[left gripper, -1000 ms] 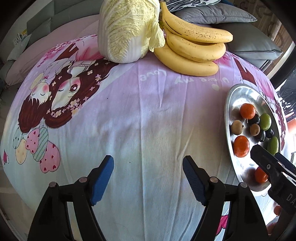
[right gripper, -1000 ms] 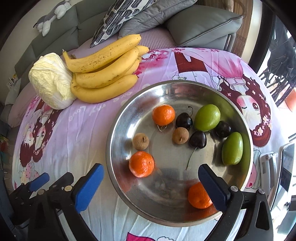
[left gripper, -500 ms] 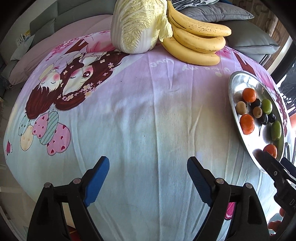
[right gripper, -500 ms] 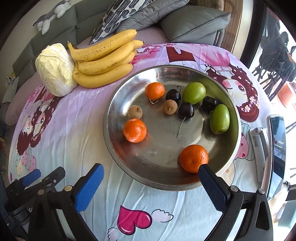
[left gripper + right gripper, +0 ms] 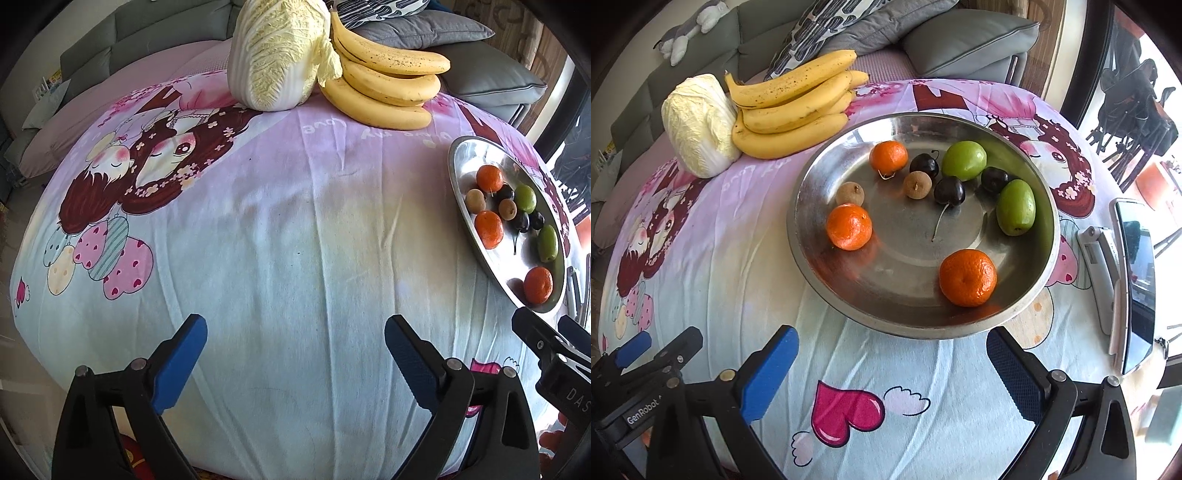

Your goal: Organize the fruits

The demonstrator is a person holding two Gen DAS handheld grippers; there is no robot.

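A: Right wrist view: steel bowl (image 5: pixel 812 177) mid-frame holds the fruit; bananas (image 5: pixel 790 110) upper left, long axis running lower left to upper right; phone (image 5: pixel 1137 273) at right edge only here.
B: Left view: bowl at right edge. Left gripper (image 5: pixel 293 350) and right gripper (image 5: pixel 892 363) both gape, holding nothing

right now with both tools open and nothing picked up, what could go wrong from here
Round fruit such as the near tangerine may roll in the smooth metal tray when the right tool nudges it. The cherries are small and crowded against a green fruit. The phone lies close beside the tray.
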